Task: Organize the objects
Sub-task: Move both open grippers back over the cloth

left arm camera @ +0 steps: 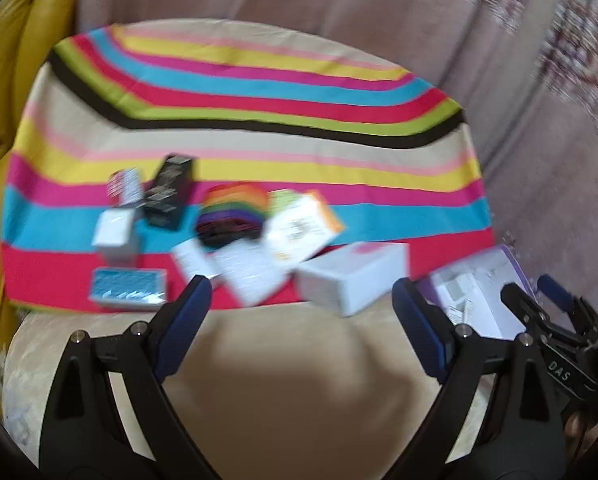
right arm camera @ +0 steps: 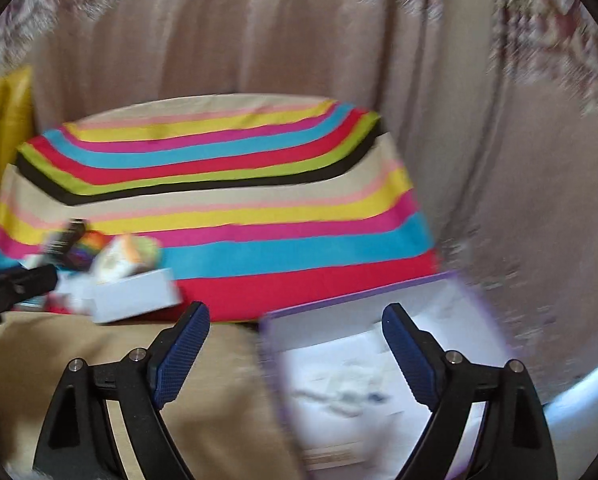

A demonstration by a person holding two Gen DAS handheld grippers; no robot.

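Both views are blurred. Several small boxes lie on a striped cloth (left arm camera: pixel 259 168): a white box (left arm camera: pixel 353 276), an orange-trimmed box (left arm camera: pixel 303 228), a black box (left arm camera: pixel 171 192), a teal box (left arm camera: pixel 129 290) and a rainbow bundle (left arm camera: pixel 233 214). A purple-edged open box (right arm camera: pixel 379 360) with papers inside sits at the right. My left gripper (left arm camera: pixel 301 296) is open and empty, hovering just short of the boxes. My right gripper (right arm camera: pixel 295 320) is open and empty over the purple box's left edge; it also shows in the left wrist view (left arm camera: pixel 547 300).
The cloth covers a beige table (left arm camera: pixel 283 360). A yellow chair (left arm camera: pixel 15 60) stands at the left. Pinkish curtains (right arm camera: pixel 259 40) hang behind. A white rim (right arm camera: pixel 587 392) shows at the far right.
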